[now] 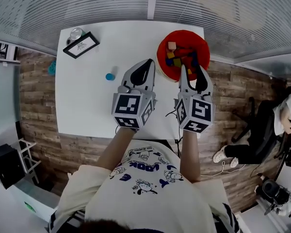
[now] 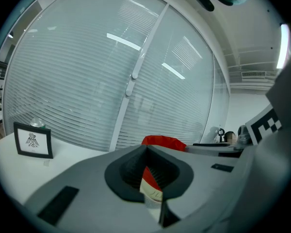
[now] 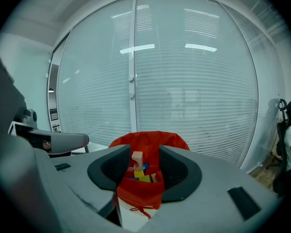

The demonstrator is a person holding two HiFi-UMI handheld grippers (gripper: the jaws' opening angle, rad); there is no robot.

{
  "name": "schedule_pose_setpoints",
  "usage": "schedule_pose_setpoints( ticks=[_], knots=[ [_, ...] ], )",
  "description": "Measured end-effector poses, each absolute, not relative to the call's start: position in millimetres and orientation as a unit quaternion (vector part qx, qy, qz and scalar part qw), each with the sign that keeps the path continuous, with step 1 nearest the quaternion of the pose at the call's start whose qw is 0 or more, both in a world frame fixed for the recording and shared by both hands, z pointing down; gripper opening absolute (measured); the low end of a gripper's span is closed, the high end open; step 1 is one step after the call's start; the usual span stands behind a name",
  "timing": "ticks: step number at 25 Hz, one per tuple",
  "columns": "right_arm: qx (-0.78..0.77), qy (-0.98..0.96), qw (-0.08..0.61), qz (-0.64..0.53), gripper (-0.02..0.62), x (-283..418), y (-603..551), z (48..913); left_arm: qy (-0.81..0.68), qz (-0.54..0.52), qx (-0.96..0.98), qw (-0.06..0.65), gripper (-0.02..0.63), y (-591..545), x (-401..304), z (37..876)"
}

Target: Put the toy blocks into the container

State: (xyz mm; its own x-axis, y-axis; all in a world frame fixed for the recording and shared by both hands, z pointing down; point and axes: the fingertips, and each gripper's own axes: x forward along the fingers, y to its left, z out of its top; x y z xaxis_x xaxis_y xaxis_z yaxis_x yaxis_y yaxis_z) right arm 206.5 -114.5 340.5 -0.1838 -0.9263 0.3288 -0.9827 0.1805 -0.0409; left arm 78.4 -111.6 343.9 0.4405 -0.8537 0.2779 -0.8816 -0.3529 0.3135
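Observation:
A red fabric container (image 1: 183, 42) stands at the table's far right, with several coloured blocks (image 1: 177, 57) inside. A pale pink block (image 3: 136, 159) sticks up among them. My right gripper (image 1: 192, 72) hovers at the container's near rim, open; its pads touch nothing, and the container (image 3: 145, 191) shows through the gap (image 3: 144, 155). My left gripper (image 1: 148, 63) is just left of the container, shut, tips together with nothing held; a strip of the red container (image 2: 164, 141) shows past its tips (image 2: 146, 148). A small blue block (image 1: 110, 76) lies on the white table (image 1: 87, 106), left of the left gripper.
A black picture frame (image 1: 80, 45) and a small glass object (image 1: 76, 33) stand at the table's far left corner; the frame (image 2: 33, 140) also shows in the left gripper view. Window blinds run behind the table. A person sits on a chair (image 1: 276, 120) at the right.

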Motion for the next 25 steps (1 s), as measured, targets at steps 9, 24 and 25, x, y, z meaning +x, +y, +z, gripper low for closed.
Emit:
schedule_pose_setpoints(
  ticks=[9,24,25],
  knots=[
    [0.608,-0.780,0.099,0.114,0.184,180,-104,325,-0.532,0.031,0.821,0.205,0.029,-102,68,337],
    [0.538,-0.830,0.097,0.108,0.184,102,-89,325,-0.591,0.010,0.782,0.197,0.031,-77,1,328],
    [0.533,-0.833,0.099,0.109,0.184,96,-88,327,-0.595,0.010,0.779,0.197,0.031,-75,-4,329]
  ],
)
